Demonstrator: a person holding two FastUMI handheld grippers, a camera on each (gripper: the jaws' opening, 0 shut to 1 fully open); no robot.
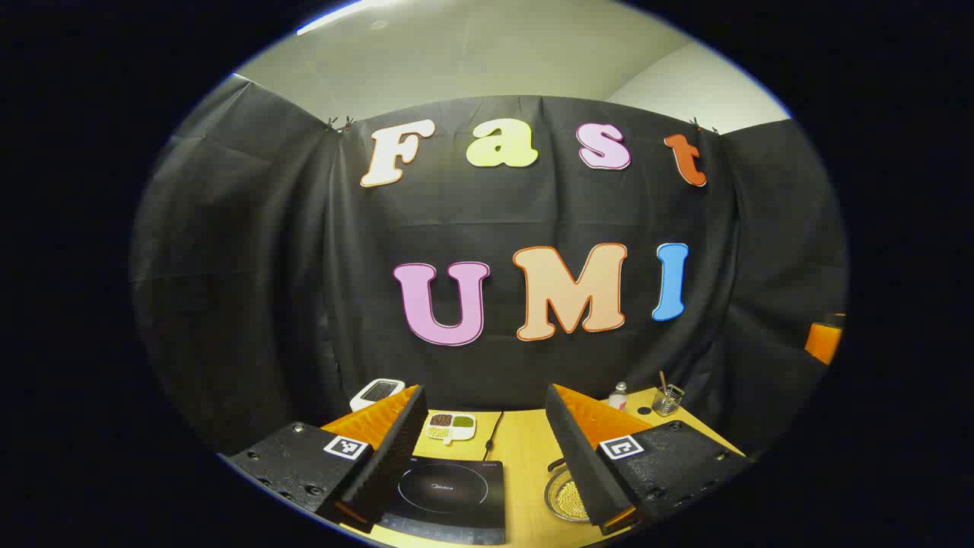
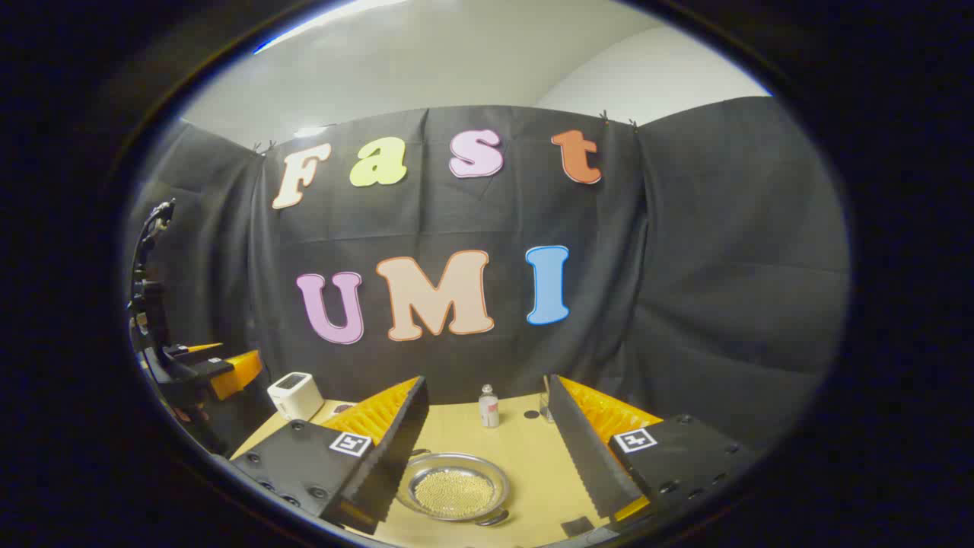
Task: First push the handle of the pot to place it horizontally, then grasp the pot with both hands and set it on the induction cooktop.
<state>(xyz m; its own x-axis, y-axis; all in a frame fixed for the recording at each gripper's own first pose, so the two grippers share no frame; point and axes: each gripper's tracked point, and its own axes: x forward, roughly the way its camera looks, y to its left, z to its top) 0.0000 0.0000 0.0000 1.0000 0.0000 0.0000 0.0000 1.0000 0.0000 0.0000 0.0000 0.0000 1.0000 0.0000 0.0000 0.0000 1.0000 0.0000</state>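
A steel pot holding small yellowish beads sits on the wooden table, seen between my right gripper's fingers; a dark stub of its handle pokes out at its near rim. My right gripper is open, held above the pot. In the left gripper view the pot peeks out beside the right finger. The black induction cooktop lies on the table to the pot's left. My left gripper is open above it, holding nothing. The left gripper also shows at the far left of the right gripper view.
A divided dish of beans and a white appliance stand behind the cooktop, with a cable running back. A small bottle and a glass jar with sticks stand near the back right of the wooden table.
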